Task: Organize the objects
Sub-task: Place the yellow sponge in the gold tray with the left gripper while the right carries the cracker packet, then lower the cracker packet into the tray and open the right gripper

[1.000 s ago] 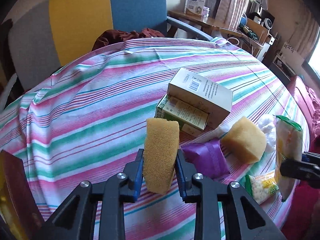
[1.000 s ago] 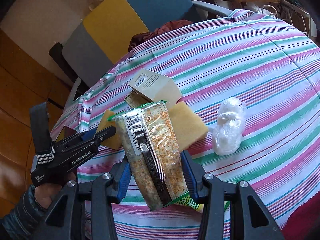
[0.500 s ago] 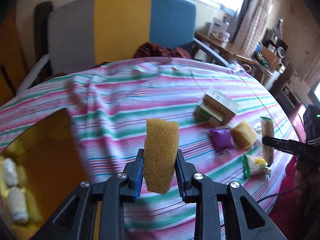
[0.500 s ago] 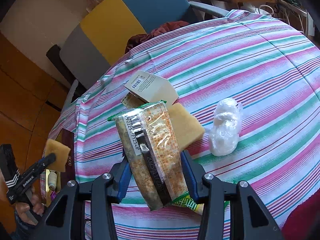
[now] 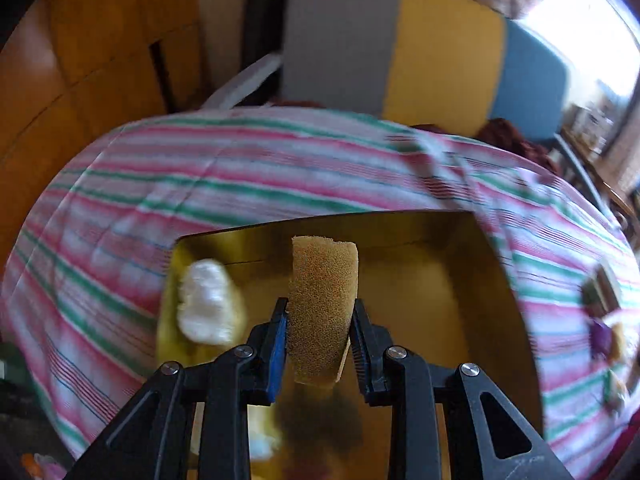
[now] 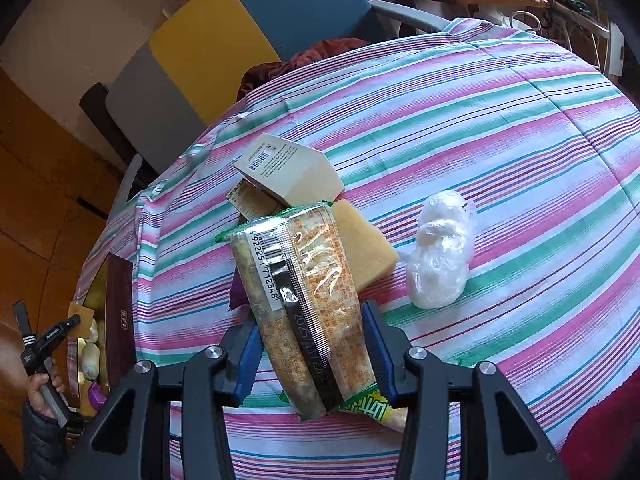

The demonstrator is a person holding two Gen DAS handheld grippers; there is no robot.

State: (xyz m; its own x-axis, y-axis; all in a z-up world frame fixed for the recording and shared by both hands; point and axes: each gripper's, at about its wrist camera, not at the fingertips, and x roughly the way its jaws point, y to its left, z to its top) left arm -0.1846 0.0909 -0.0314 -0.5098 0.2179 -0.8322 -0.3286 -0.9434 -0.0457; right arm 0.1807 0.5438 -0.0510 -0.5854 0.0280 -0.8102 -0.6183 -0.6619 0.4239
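My left gripper is shut on a tan sponge held upright above the gold inside of an open box, where a white wrapped bundle lies at the left. My right gripper is shut on a clear snack packet with a barcode, held over the striped tablecloth. In the right wrist view the left gripper is small at the far left over the same box, a hand holding it.
On the cloth lie a second yellow sponge, a white plastic bundle, a beige carton on a flatter box, a purple packet and a green-edged packet. The box's dark red lid stands up. A grey, yellow and blue chair is behind.
My left gripper has swung left with the sponge, away from the cartons and over the gold box. The right gripper and its packet have stayed in place.
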